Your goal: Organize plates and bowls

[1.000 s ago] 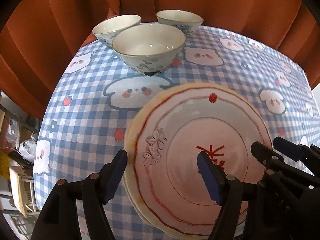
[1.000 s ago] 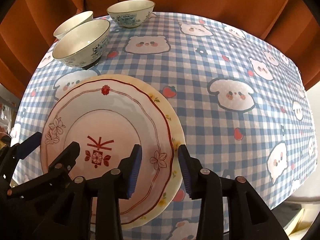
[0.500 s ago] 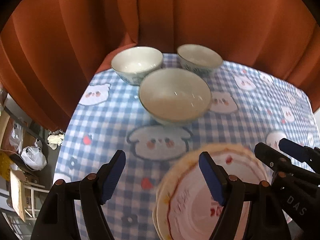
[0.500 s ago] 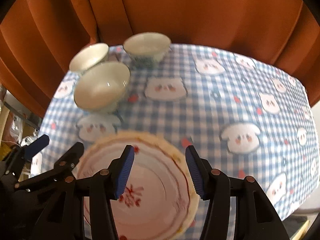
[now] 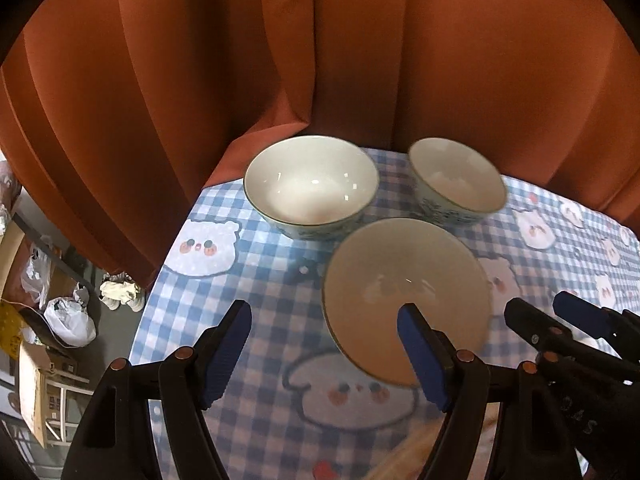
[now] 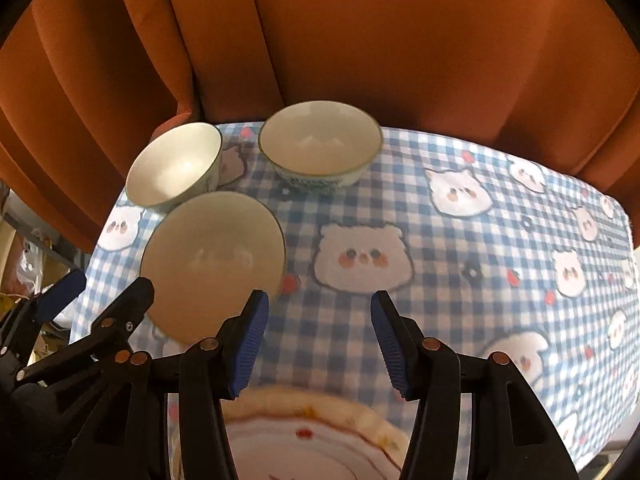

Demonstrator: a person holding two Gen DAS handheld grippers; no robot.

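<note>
Three white bowls with blue patterns stand near the table's far edge: the nearest bowl point(image 5: 404, 292) point(image 6: 212, 256), a far left bowl point(image 5: 312, 184) point(image 6: 176, 164) and a far right bowl point(image 5: 456, 180) point(image 6: 320, 140). A stack of plates point(image 6: 304, 440), red-lined on a yellow-rimmed one, lies at the bottom edge under my right gripper. My left gripper point(image 5: 322, 320) point(image 6: 110, 284) hovers open just short of the nearest bowl, nothing between its blue pads. My right gripper point(image 6: 319, 302) point(image 5: 540, 306) is open over bare cloth beside that bowl, holding nothing.
The round table wears a blue checked cloth point(image 6: 480, 280) with bear faces. An orange curtain point(image 5: 320, 60) hangs close behind the bowls. Past the table's left edge, bags and boxes point(image 5: 60, 320) lie on the floor.
Both grippers rose off the plate stack and moved toward the bowls; the plates slid to the bottom of the views. The right jaws widened and no longer straddle the plate rim.
</note>
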